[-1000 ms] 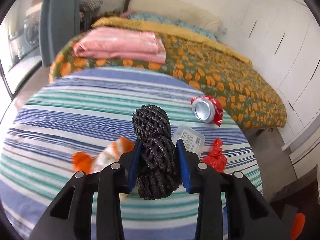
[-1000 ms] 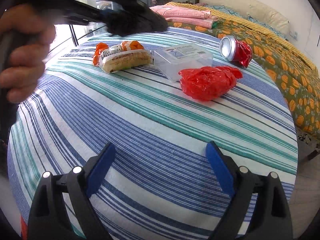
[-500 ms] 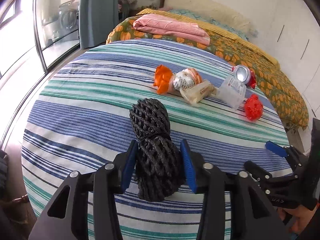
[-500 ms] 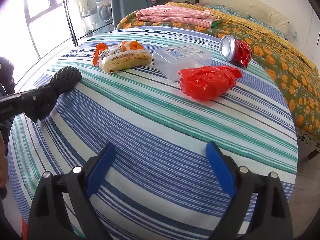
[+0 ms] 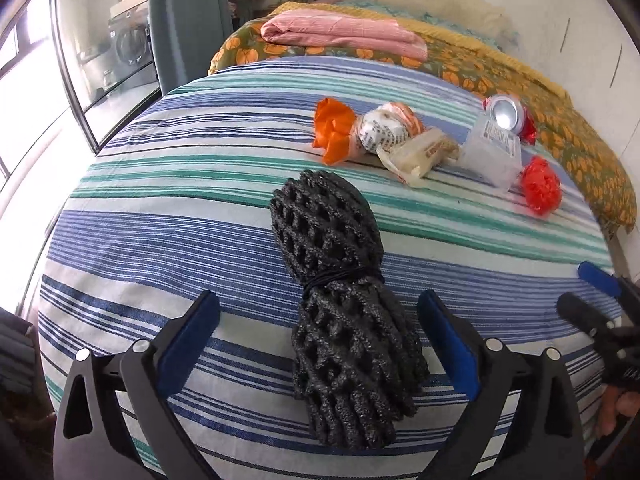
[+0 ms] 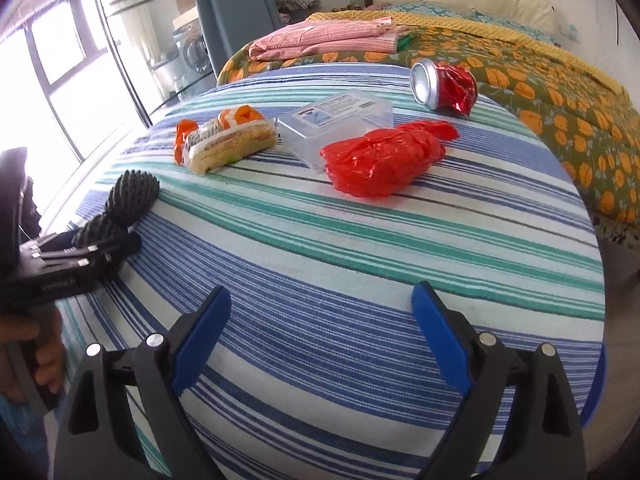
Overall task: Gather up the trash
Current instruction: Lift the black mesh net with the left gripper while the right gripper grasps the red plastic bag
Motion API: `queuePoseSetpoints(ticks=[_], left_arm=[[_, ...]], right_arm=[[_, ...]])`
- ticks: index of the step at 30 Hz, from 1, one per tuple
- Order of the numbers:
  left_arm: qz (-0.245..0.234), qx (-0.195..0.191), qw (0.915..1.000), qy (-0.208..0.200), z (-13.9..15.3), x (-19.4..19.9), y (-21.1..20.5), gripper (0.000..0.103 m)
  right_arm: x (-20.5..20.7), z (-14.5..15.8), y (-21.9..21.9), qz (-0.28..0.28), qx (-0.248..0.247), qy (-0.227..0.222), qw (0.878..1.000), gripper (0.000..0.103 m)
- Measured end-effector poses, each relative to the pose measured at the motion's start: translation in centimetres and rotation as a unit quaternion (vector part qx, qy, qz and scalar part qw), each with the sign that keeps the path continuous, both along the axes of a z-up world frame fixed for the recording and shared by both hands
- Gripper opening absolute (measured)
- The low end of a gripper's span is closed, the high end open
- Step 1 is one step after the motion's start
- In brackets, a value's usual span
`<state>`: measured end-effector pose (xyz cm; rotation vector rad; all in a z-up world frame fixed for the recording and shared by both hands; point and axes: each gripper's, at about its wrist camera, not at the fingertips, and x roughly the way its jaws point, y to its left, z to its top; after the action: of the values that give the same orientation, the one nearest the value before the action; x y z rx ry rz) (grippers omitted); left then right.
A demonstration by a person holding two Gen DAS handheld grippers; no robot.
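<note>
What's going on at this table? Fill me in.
A person with a handheld gripper in each hand is clearing trash off a striped tablecloth. The left gripper is open around a rolled black mesh bag lying on the cloth. The right gripper is open and empty. A crushed soda can, red plastic bag, clear plastic container and snack wrappers lie uncollected.

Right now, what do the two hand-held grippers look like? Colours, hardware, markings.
Both match: the left hand-held gripper and the right hand-held gripper have black plastic linkage arms with triangular cut-outs, silver round pivot pins, and blue pads lining the fingers. The left one's side carries small pale lettering, too blurred to read. A bare hand grips its handle; no cables or sleeves visible.
</note>
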<state>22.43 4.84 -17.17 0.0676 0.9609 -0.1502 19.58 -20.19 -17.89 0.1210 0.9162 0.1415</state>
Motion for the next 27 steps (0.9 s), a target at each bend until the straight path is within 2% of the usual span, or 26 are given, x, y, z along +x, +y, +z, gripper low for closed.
queuePoseSetpoints(ticks=[2, 6, 9, 12, 13, 14, 15, 20, 22, 24, 25, 27], left_arm=[[-0.001, 0.018, 0.9998, 0.0, -0.1, 0.0, -0.5, 0.098], [0.0, 0.012, 0.9999, 0.001, -0.1, 0.0, -0.2, 0.098], [0.0, 0.012, 0.9999, 0.001, -0.1, 0.0, -0.3, 0.098], [0.0, 0.011, 0.9999, 0.002, -0.1, 0.1, -0.3, 0.098], [0.0, 0.011, 0.9999, 0.002, -0.1, 0.0, -0.3, 0.098], [0.0, 0.011, 0.9999, 0.002, -0.1, 0.1, -0.3, 0.098], [0.0, 0.01, 0.9999, 0.002, -0.1, 0.0, -0.3, 0.098], [0.0, 0.01, 0.9999, 0.002, -0.1, 0.1, -0.3, 0.098], [0.0, 0.01, 0.9999, 0.002, -0.1, 0.1, -0.3, 0.098], [0.0, 0.011, 0.9999, 0.002, -0.1, 0.1, -0.3, 0.098], [0.0, 0.01, 0.9999, 0.002, -0.1, 0.1, -0.3, 0.098], [0.0, 0.011, 0.9999, 0.002, -0.1, 0.1, -0.3, 0.098]], right_arm=[[0.4, 0.2, -0.5, -0.013, 0.013, 0.01, 1.0, 0.089], [3.4, 1.4, -2.3, -0.078, 0.057, 0.023, 0.995, 0.088], [6.5, 2.4, -2.3, -0.116, 0.067, 0.017, 0.991, 0.088], [9.3, 1.7, -2.0, -0.141, 0.056, 0.031, 0.988, 0.086], [9.8, 1.3, -1.9, -0.144, 0.041, 0.035, 0.988, 0.08], [9.8, 1.1, -1.9, -0.141, 0.038, 0.034, 0.989, 0.059], [9.8, 1.0, -1.7, -0.137, 0.022, 0.039, 0.99, 0.055], [6.8, 1.6, -1.4, -0.062, -0.032, 0.032, 0.997, 0.052], [5.3, 2.1, -0.9, 0.012, -0.028, 0.04, 0.999, 0.052], [3.4, 2.6, 0.0, 0.1, -0.015, 0.048, 0.994, 0.052], [2.2, 2.8, 0.7, 0.147, -0.021, 0.05, 0.988, 0.052], [0.3, 2.5, 1.6, 0.207, -0.042, 0.063, 0.975, 0.054]])
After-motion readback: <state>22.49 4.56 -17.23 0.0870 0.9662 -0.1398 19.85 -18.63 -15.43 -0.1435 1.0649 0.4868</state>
